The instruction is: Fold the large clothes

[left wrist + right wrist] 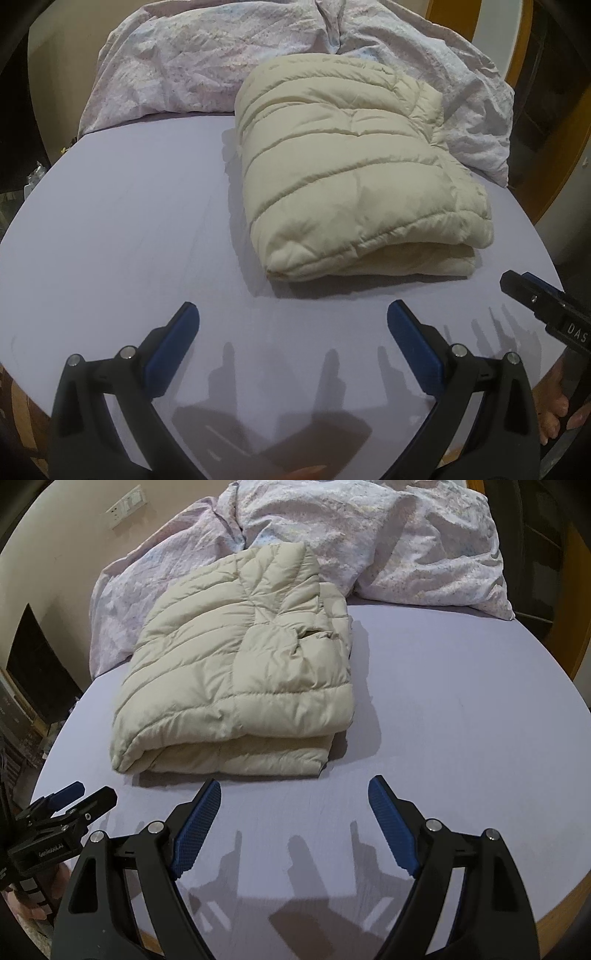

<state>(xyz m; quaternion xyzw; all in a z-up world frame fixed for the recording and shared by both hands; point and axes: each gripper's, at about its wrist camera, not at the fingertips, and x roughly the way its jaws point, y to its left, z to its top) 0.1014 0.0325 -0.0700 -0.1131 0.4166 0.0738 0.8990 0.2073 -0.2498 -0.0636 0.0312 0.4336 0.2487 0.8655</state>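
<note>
— Both hand-held grippers are empty, as far as I can see. Left hand-held gripper has its blue pads spread wide over bare sheet, nothing between them, and the right hand-held gripper hangs the same way, jaws apart and gripping nothing.

— So where's the coat?

— Just past the fingertips, on the bed. That cream puffer jacket lies folded into a thick, squarish bundle, the doubled edge facing the grippers. Its far end rests against the crumpled floral duvet heaped at the head of the bed. Neither gripper touches it; the near edge sits clear of both sets of pads.

— Folded already, then?

— Looks that way to me. I'd say the folding proper is done, or near enough, and this is the pause after letting go. One loose bit on top, a flap or a pocket near the right side of the bundle, puckers a little, though I can't tell exactly what it is.

— What comes next, do you reckon?

— Either a last fold to halve the bundle, or just tidying. For another fold, both grippers would need to come in low at the near edge, one at each corner, pinch through all the layers, and lift together. That padding is springy and slippery, so a shallow pinch might catch only the top layer and let the bundle spring open.
</note>
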